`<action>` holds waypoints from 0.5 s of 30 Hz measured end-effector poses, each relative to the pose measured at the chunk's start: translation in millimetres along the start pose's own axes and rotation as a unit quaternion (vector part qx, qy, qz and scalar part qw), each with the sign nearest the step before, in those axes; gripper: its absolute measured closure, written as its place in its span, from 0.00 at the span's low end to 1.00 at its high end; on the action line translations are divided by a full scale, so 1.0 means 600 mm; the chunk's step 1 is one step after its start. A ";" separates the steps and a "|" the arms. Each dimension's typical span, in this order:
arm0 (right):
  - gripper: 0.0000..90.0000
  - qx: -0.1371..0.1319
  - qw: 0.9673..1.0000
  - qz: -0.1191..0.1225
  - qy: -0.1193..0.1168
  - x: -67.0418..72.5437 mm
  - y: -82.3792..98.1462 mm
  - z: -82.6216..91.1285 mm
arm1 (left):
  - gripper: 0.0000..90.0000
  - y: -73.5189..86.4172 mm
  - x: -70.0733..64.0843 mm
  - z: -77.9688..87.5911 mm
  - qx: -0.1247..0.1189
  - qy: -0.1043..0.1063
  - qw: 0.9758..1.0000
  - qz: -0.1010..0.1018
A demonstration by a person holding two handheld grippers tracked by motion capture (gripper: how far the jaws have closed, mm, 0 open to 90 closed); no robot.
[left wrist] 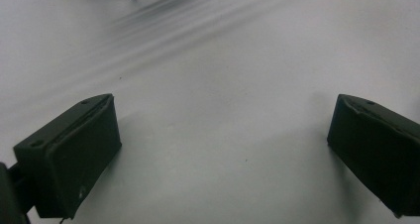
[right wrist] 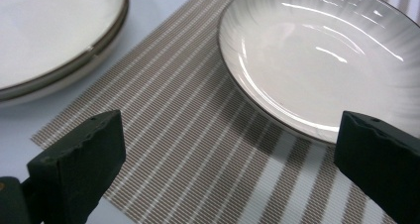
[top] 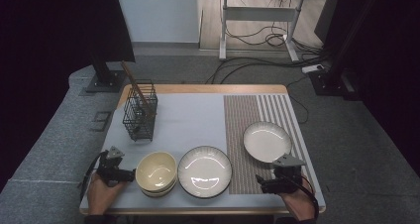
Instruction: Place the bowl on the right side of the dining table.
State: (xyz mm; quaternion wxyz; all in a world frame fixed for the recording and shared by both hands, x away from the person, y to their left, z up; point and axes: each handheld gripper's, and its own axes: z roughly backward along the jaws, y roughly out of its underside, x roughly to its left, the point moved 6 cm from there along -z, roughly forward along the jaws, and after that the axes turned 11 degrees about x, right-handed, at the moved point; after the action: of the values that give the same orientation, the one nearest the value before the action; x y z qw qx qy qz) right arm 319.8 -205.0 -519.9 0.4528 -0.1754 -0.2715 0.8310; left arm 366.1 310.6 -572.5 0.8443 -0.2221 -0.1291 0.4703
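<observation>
light: dim room, overhead – glare on plates | blur: close views soft | shadows: soft

Near edge, left to right: stacked bowls, big plate just beside, then small plate sitting on the placemat. Wire basket further back on the left, sticks poking out of it.

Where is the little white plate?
In the high view the small white plate sits on the striped placemat, right of the big plate, just beyond the right gripper.
</observation>
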 end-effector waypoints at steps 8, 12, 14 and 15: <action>0.00 -0.009 1.000 0.006 -0.029 0.023 -0.024 0.007 | 0.00 0.000 0.000 0.000 0.000 0.000 1.000 0.000; 0.00 -0.018 0.999 0.013 -0.033 0.030 -0.037 0.012 | 0.00 0.000 0.000 0.000 0.000 0.000 1.000 0.000; 0.00 -0.018 0.999 0.021 -0.040 0.036 -0.045 0.014 | 0.00 0.000 0.000 0.000 0.000 0.000 1.000 0.000; 0.00 -0.019 0.999 0.026 -0.040 0.038 -0.049 0.014 | 0.00 0.000 0.000 0.000 0.000 0.000 1.000 0.000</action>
State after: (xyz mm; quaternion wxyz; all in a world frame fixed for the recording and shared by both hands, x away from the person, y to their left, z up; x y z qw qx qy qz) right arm 322.5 -175.2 -496.1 0.4168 -0.1580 -0.3006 0.8432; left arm 366.1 310.6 -572.5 0.8442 -0.2222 -0.1290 0.4703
